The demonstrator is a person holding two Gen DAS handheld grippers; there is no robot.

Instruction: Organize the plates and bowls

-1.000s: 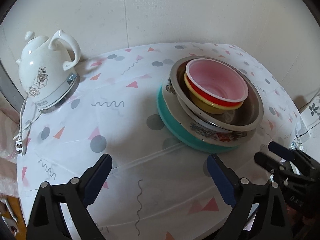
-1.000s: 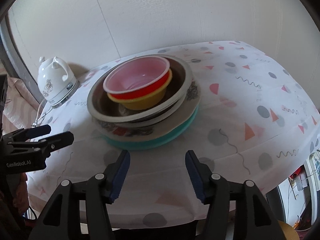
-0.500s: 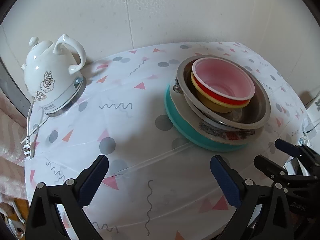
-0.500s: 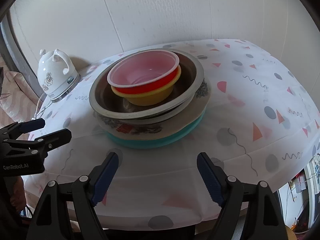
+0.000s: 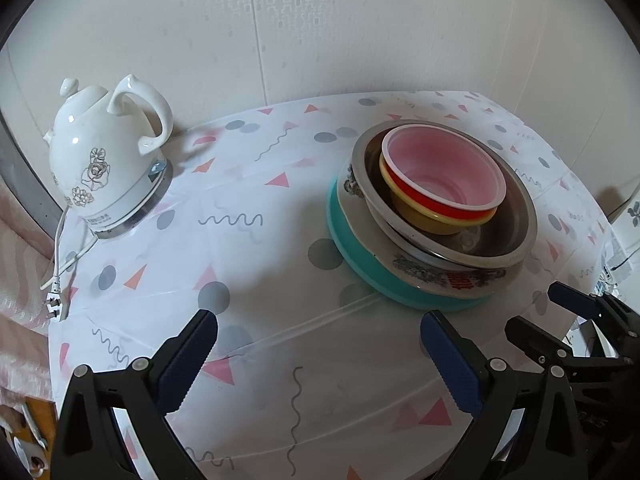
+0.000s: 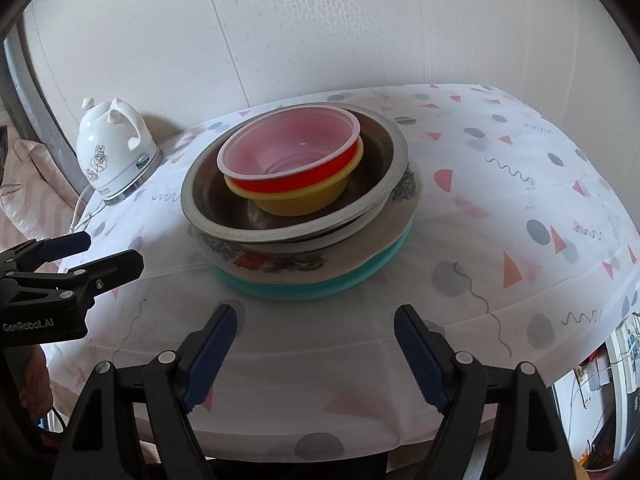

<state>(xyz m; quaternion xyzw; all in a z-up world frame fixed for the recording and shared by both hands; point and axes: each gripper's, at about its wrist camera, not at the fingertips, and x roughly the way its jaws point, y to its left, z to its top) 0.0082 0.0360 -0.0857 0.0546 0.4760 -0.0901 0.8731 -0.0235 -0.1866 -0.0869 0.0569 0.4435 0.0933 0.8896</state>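
Observation:
One stack of dishes stands on the round table [image 5: 248, 264]. A teal plate [image 5: 360, 264] is at the bottom, a flowered white plate [image 5: 440, 276] lies on it, then a steel bowl [image 5: 516, 224], a yellow bowl [image 5: 416, 212] and a red bowl with a pink inside [image 5: 440, 168]. My left gripper [image 5: 316, 332] hangs open over the cloth, near and to the left of the stack. My right gripper [image 6: 316, 320] is open in front of the stack [image 6: 296, 200], apart from it. Nothing is between either pair of fingers.
A white flowered electric kettle [image 5: 100, 160] with its cord [image 5: 60, 256] stands at the table's back left. A white wall runs close behind the table. The table's near edge [image 6: 320, 432] falls away just below my right gripper.
My right gripper's jaws have spread wider. The stack and the kettle have stayed where they were, and the left gripper looks the same.

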